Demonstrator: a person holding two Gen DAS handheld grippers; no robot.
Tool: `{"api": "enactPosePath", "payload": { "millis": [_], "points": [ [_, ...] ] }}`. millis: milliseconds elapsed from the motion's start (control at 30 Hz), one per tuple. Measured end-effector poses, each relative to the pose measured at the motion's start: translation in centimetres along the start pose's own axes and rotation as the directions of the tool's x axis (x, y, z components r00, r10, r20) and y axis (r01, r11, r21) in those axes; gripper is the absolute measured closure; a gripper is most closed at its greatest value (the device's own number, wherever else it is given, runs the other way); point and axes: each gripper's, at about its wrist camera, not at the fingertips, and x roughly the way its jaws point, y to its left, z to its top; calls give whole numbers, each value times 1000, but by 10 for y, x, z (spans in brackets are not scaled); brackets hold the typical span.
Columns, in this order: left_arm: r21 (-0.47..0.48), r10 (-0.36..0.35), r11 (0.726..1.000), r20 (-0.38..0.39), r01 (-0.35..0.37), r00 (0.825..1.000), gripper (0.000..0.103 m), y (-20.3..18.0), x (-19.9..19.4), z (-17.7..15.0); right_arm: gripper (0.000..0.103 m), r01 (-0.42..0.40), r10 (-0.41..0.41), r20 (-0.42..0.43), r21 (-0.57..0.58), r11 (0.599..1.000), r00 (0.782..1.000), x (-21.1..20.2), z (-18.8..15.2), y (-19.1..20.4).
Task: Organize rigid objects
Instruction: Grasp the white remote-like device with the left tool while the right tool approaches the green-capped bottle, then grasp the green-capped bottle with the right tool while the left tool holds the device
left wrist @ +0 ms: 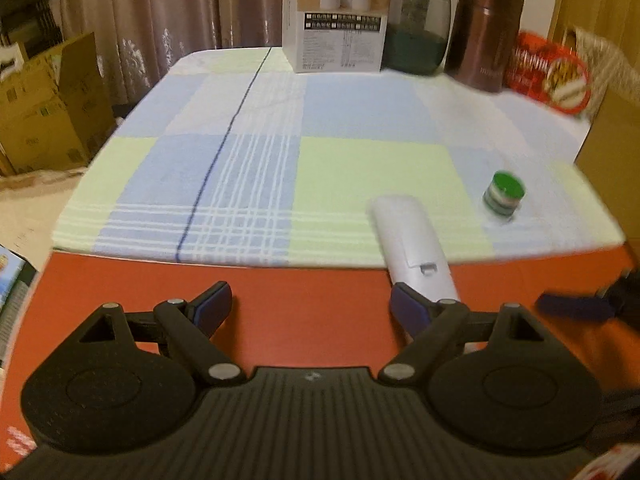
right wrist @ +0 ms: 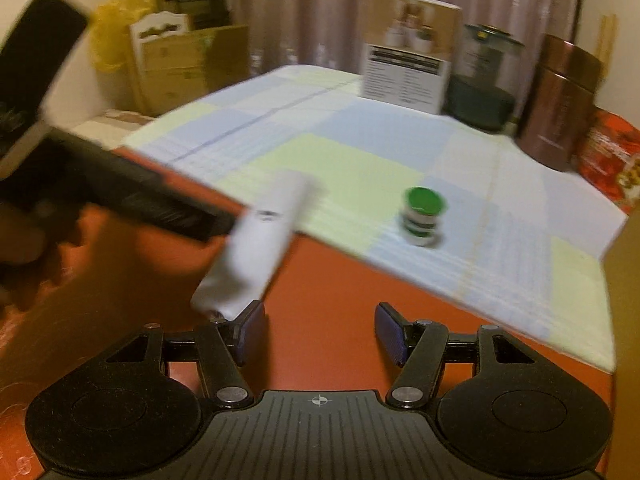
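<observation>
- Our left gripper (left wrist: 311,306) hangs open and empty; the right gripper (right wrist: 320,334) likewise.
- The remote (left wrist: 412,240) lies half on the cloth (left wrist: 240,168), its long axis running away from us.
- It lies between both grippers, just ahead.

Your left gripper (left wrist: 311,304) is matte black: ribbed central plate, two round housings with embossed discs, triangular cut-outs in the linkage arms, silver pivot pins. Its fingers (left wrist: 212,306) carry blue pads. Your right gripper (right wrist: 320,332) matches, with a small white crosshair mark on the plate.
</observation>
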Motion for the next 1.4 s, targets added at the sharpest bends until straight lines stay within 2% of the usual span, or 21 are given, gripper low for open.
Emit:
{"api": "enactPosePath", "payload": {
  "millis": [133, 267, 433, 567, 633, 700, 767, 867, 1100, 1400],
  "points": [
    [-14, 17, 1000, 18, -17, 1000, 19, 0, -5, 3, 44, 34, -34, 8, 13, 999, 999, -4, -2, -3],
    [-35, -57, 998, 55, 59, 997, 19, -9, -13, 10, 44, 92, -93, 5, 139, 986, 996, -8, -4, -29],
    [20, -110, 994, 50, 109, 993, 24, -38, -5, 11, 44, 154, -157, -3, 205, 967, 988, -14, -6, -51],
    [72, -113, 991, 39, 110, 993, 43, -56, 5, 9, 44, 170, -175, 1, 228, 959, 985, -18, -5, -62],
    [84, -115, 990, 37, 112, 993, 47, -60, 9, 8, 44, 172, -178, 3, 239, 956, 984, -20, -6, -65],
    [88, -120, 989, 30, 117, 992, 55, -61, 14, 6, 44, 175, -182, 5, 244, 954, 983, -21, -7, -68],
    [93, -112, 990, 26, 109, 993, 57, -63, 16, 4, 44, 177, -184, 5, 255, 951, 983, -21, -8, -71],
    [87, -97, 992, 28, 94, 995, 68, -59, 15, 4, 44, 180, -189, 8, 267, 947, 982, -19, -8, -75],
    [57, -105, 993, 21, 104, 994, 70, -44, 11, 7, 44, 159, -175, 33, 280, 947, 984, -14, -1, -81],
    [52, -96, 994, 42, 93, 995, 70, -39, 7, 12, 44, 119, -149, 92, 274, 954, 985, 6, 26, -87]
  ]
}}
